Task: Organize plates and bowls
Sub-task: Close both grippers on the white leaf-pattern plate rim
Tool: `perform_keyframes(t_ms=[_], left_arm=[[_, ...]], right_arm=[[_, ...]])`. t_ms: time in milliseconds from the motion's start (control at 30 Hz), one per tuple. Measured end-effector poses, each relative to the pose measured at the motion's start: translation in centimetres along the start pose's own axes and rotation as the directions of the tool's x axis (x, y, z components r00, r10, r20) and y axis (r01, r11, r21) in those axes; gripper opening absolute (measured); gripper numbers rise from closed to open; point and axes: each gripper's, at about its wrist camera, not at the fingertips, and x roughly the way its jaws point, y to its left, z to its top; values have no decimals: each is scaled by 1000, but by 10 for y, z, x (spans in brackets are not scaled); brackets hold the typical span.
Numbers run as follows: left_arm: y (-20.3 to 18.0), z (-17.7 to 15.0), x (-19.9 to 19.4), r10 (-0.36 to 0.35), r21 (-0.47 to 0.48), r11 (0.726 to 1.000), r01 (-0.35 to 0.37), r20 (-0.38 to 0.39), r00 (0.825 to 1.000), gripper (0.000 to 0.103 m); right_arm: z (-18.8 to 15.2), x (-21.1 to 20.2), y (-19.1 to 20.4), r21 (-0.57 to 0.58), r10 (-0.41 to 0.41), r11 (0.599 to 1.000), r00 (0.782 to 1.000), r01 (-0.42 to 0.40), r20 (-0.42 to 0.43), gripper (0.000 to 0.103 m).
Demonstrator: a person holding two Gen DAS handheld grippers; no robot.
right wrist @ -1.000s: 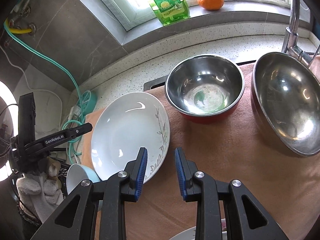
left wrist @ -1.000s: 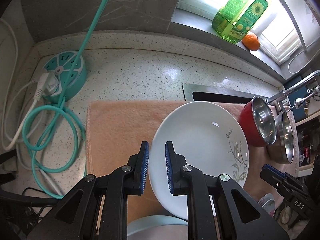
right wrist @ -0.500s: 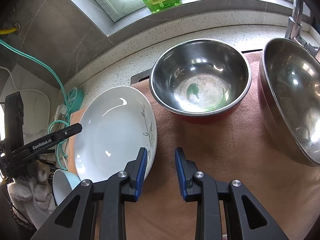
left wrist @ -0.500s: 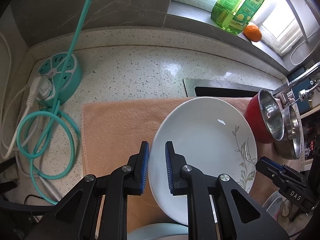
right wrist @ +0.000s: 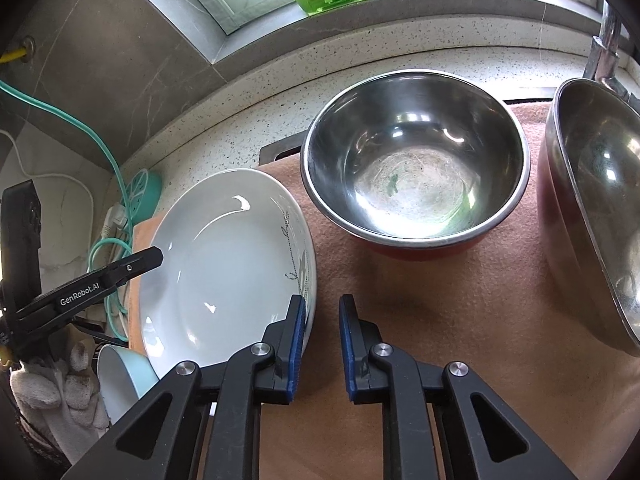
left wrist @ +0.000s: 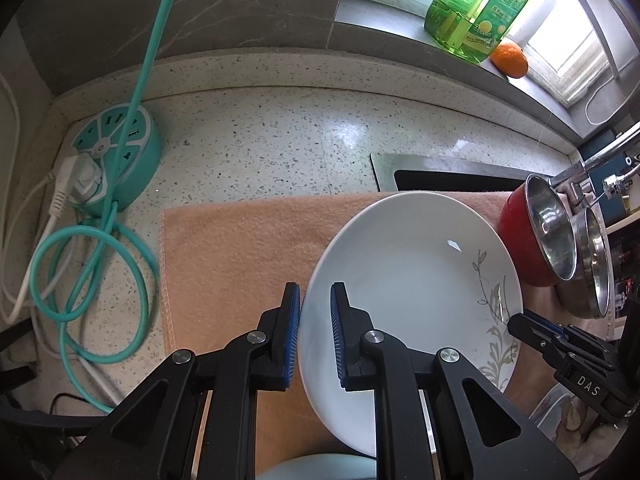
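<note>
Plate (left wrist: 408,280) at centre frame, left rim pinched in left tongs (left wrist: 314,308); right tongs (right wrist: 321,306), jaws just closing, narrow on right rim.

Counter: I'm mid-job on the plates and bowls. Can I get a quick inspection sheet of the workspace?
Surface: speckled counter, orange towel laid on it.
Job's things: white plate over the towel; red bowl and steel bowl side by side on the towel; blue bowl at the near edge.
Clutter: teal power strip.
Grippers: left gripper shut on the plate's rim; right gripper at the opposite rim, jaws have just been closing, contact unclear.
Cables: teal cable looped beside the towel; white cable plugged into the strip.
Surroundings: sink, tap; green bottle and orange on the windowsill.
</note>
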Motion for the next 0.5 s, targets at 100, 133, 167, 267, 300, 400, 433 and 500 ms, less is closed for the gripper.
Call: perform_keyframes(t_ms=[100, 133, 167, 267, 300, 400, 433, 500], left_arm=[[2, 0, 0, -6, -3, 1000, 6, -2, 1000, 13], [1, 0, 0, -4, -1, 1000, 4, -2, 1000, 13], [1, 0, 0, 0, 3, 1000, 0, -2, 1000, 13], [1, -1, 0, 2, 4, 1000, -2, -3, 1000, 13], [1, -1, 0, 3, 4, 1000, -3, -2, 1000, 13], [0, -1, 1, 9, 5, 1000, -9, -4, 1000, 13], [-1, -1, 2, 12, 4, 1000, -12, -4, 1000, 13], [-1, -1, 3, 14, -4, 1000, -14, -2, 1000, 13]], right_arm=[[0, 2, 3, -11, 6, 1000, 1000, -6, -10, 9], [0, 3, 3, -15, 8, 1000, 1000, -8, -13, 8], [0, 3, 4, -18, 8, 1000, 1000, -9, -13, 7], [0, 4, 6, -28, 2, 1000, 1000, -2, -13, 7], [0, 4, 6, -30, 1, 1000, 1000, -1, -12, 7], [0, 4, 6, -30, 0, 1000, 1000, -1, -13, 7], [-1, 4, 6, -32, -1, 999, 1000, 1, -14, 7], [0, 5, 7, -38, -4, 999, 1000, 3, -17, 7]])
